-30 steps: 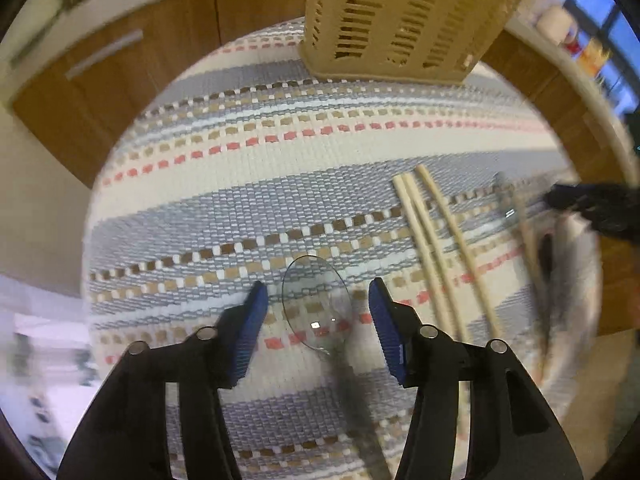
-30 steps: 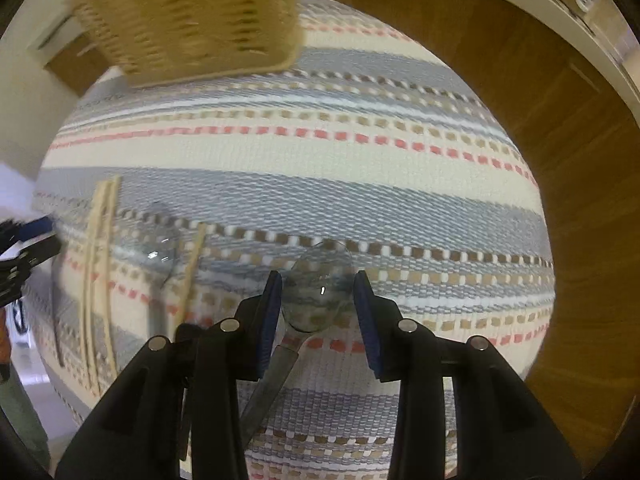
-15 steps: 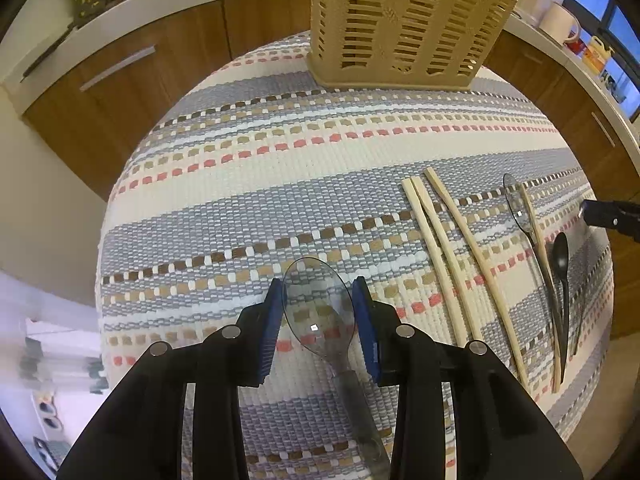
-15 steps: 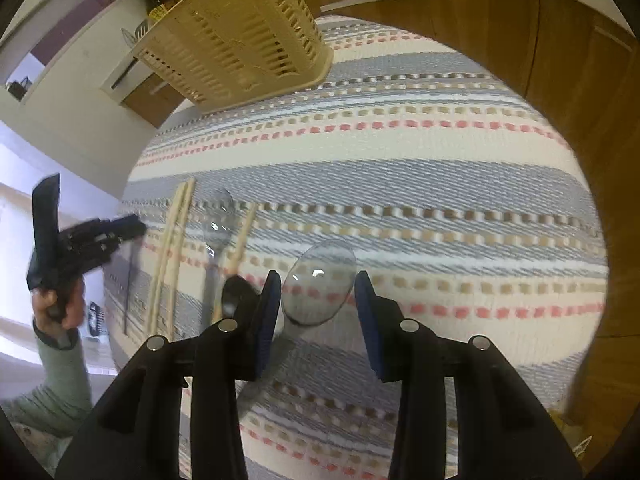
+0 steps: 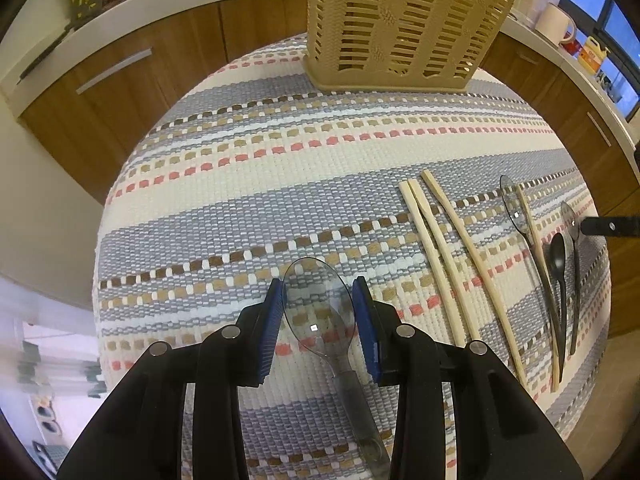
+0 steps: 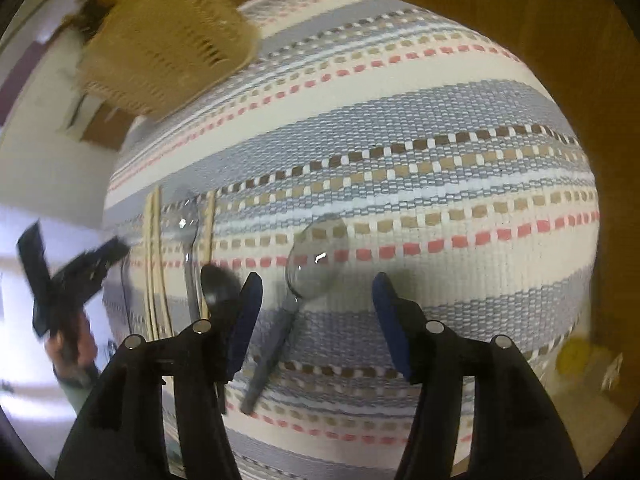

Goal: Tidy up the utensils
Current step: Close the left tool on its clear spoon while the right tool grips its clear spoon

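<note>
Blue pads of the left gripper [image 5: 318, 312] press on both edges of a clear plastic spoon's [image 5: 318, 312] bowl, so that tool grasps the spoon; its grey translucent handle runs back toward the camera between the black fingers, above the striped woven mat [image 5: 260, 184]. To the right on the mat lie three wooden chopsticks [image 5: 448, 256], two close together and one just beside them. Farther right a second clear spoon [image 5: 516, 212] lies touching a fourth chopstick [image 5: 540, 272], with a small black spoon [image 5: 558, 256] next to it and a third clear spoon [image 5: 570, 220] at the mat's edge. A beige slotted utensil basket [image 5: 400, 28] stands upright at the far end of the mat, well apart from the utensils.

From the right wrist view, the right gripper [image 6: 316, 292] is released and its jaws are opening; the clear spoon [image 6: 316, 256] between them lies flat on the mat, and neither pad touches it. Its handle angles down to the left. The black spoon [image 6: 218, 284] sits just beside the left-hand pad. At the left edge a hand [image 6: 76, 340] holds the other black tool, blurred
</note>
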The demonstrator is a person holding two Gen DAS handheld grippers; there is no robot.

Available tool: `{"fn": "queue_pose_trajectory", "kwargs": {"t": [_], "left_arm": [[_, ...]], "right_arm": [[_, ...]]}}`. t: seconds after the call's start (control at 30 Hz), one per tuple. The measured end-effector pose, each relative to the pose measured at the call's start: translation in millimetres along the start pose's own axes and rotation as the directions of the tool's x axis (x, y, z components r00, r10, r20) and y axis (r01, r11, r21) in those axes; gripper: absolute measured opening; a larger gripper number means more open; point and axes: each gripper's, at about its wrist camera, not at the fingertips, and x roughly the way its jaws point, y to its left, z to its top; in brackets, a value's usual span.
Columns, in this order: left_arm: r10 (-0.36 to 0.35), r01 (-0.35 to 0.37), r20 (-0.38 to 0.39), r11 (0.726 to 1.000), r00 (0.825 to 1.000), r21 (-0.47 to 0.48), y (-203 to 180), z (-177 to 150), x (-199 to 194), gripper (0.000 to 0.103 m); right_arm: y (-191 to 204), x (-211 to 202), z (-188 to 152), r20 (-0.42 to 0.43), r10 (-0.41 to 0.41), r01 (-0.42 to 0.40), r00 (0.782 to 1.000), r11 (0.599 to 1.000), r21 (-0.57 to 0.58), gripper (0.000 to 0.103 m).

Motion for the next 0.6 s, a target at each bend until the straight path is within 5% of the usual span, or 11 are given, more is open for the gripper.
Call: {"fn": "queue_pose_trajectory", "kwargs": {"t": [0.1, 0.3, 0.4, 0.6], "left_arm": [[-0.018, 0.018, 0.008, 1.000, 1.000, 0.003, 2, 0, 0, 0.033], [-0.039, 0.039, 0.026, 0.999, 0.999, 0.028, 1, 2, 0, 0.033], [-0.046, 0.044, 0.033, 0.998, 0.998, 0.039, 1, 3, -1, 0.033], [-0.115, 0.114, 0.094, 0.993, 0.989, 0.018, 8, 2, -11, 0.033]], "right_arm": [[18, 8, 4, -0.016, -0.119, 0.119, 0.993, 0.993, 0.006, 0.056], [62, 29, 9, -0.026, -0.371, 0.371, 0.928, 0.929, -0.013, 0.053], [76, 32, 11, -0.047, -0.366, 0.363, 0.929, 0.930, -0.056, 0.031], [81, 24, 5, 0.038, -0.302, 0.305, 0.952, 0.945, -0.121, 0.030]]}}
